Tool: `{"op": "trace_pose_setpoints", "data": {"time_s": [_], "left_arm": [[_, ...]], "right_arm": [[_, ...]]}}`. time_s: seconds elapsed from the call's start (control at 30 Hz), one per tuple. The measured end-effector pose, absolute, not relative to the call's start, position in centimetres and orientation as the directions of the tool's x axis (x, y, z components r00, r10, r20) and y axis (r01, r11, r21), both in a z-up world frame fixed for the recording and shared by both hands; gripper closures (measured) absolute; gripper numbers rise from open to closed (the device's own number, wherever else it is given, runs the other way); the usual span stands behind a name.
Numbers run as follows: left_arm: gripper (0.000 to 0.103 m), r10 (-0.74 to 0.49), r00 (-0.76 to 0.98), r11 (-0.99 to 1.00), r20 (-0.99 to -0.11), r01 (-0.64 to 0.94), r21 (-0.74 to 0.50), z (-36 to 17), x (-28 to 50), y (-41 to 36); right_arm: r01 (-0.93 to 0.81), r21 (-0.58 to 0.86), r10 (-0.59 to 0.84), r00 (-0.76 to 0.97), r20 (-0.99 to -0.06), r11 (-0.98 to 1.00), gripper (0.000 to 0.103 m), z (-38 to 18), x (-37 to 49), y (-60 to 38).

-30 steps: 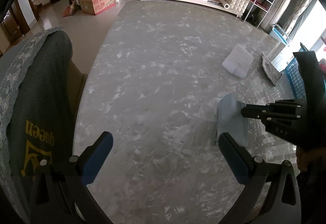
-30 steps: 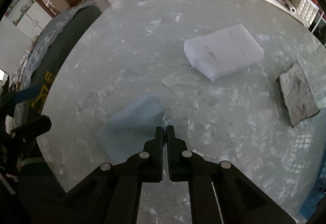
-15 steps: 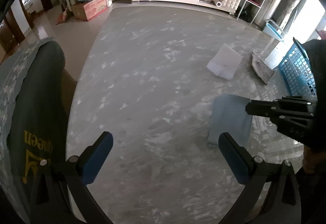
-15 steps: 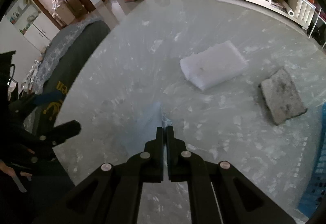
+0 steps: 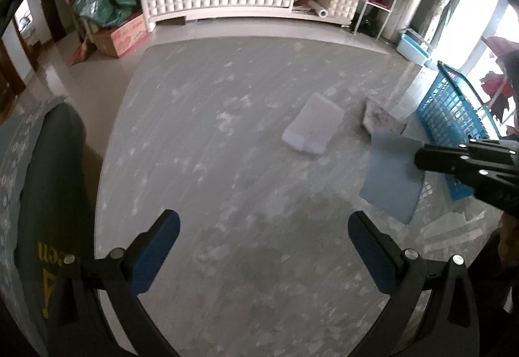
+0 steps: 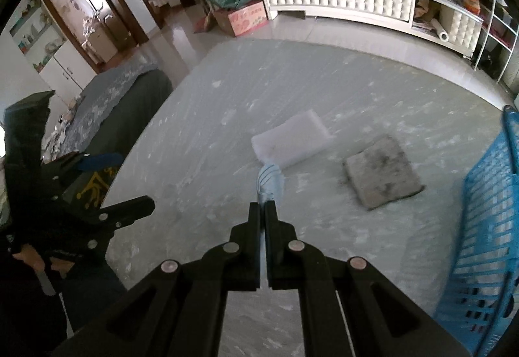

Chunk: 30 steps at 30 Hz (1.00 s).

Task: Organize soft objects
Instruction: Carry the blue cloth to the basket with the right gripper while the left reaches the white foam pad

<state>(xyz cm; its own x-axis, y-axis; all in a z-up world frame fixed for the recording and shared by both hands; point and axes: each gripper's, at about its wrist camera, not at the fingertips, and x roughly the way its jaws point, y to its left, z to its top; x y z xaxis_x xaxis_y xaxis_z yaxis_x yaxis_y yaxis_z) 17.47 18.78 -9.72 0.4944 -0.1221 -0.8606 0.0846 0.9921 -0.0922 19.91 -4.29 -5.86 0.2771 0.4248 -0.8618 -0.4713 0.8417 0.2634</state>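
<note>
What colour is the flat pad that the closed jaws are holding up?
Pale blue; the flat pad shows best in the left wrist view.

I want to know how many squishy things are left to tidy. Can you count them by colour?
Blue cloth, held in the right gripper: 1
White sponge, on the table: 1
Grey pad, on the table: 1
Total: 3

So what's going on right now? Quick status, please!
Right tongs shut on blue cloth, lifted off the table. Left tongs open, empty. White pad and grey pad lie flat. Basket path clear.
</note>
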Motion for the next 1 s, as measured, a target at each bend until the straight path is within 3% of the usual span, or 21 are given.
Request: {"op": "trace_pose_setpoints", "data": {"time_s": [0.57, 1.0], "left_arm": [[0.000, -0.174, 0.413, 0.926, -0.894, 0.377, -0.006, -14.3, 27.1, 13.0], [0.000, -0.162, 0.373, 0.905, -0.913, 0.424, 0.013, -17.7, 32.4, 11.2]], "right_arm": [[-0.377, 0.264, 0.397, 0.337, -0.854, 0.888, 0.101, -3.2, 22.7, -12.3], [-0.344, 0.252, 0.390, 0.429, -0.815, 0.904, 0.101, 0.3, 23.0, -16.2]]}}
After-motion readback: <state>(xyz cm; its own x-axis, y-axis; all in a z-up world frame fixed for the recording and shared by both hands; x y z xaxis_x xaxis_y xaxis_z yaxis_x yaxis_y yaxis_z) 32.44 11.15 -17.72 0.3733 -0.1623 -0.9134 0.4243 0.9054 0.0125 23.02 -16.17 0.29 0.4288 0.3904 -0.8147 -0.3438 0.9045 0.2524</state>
